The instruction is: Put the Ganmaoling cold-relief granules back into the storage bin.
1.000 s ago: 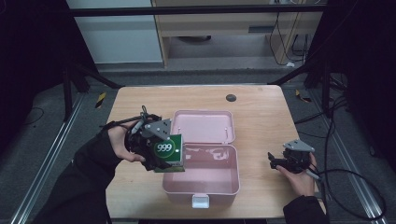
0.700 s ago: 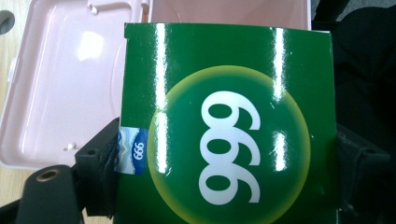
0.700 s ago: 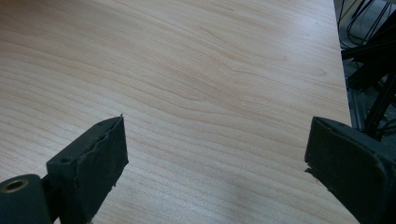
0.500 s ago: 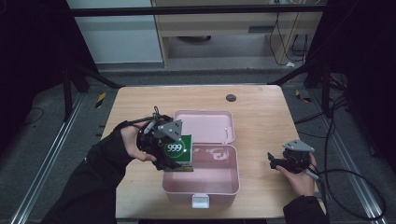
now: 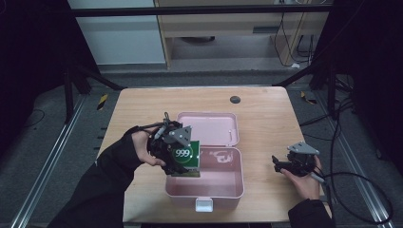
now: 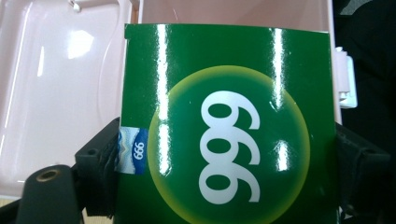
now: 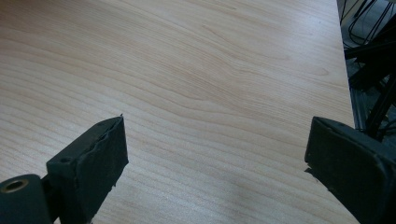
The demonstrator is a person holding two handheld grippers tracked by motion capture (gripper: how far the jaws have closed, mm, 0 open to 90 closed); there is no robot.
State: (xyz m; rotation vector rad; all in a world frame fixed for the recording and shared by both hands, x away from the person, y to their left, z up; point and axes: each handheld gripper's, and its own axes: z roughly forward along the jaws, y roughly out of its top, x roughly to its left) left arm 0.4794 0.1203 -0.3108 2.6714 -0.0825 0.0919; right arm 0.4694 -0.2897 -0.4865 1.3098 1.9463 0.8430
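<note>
Left hand-held gripper (image 5: pixel 175 154) clenched on green "999" box (image 5: pixel 184 157), jaws pressing both its sides, held over left edge of open pink case (image 5: pixel 223 183) on tabletop (image 5: pixel 266 118). Right hand-held gripper (image 5: pixel 285 165) released, jaws wide apart, low over bare wood right of case.

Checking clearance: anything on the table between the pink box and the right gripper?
Bare wood in the high view between the pink box and right gripper; the table has nothing there.
</note>
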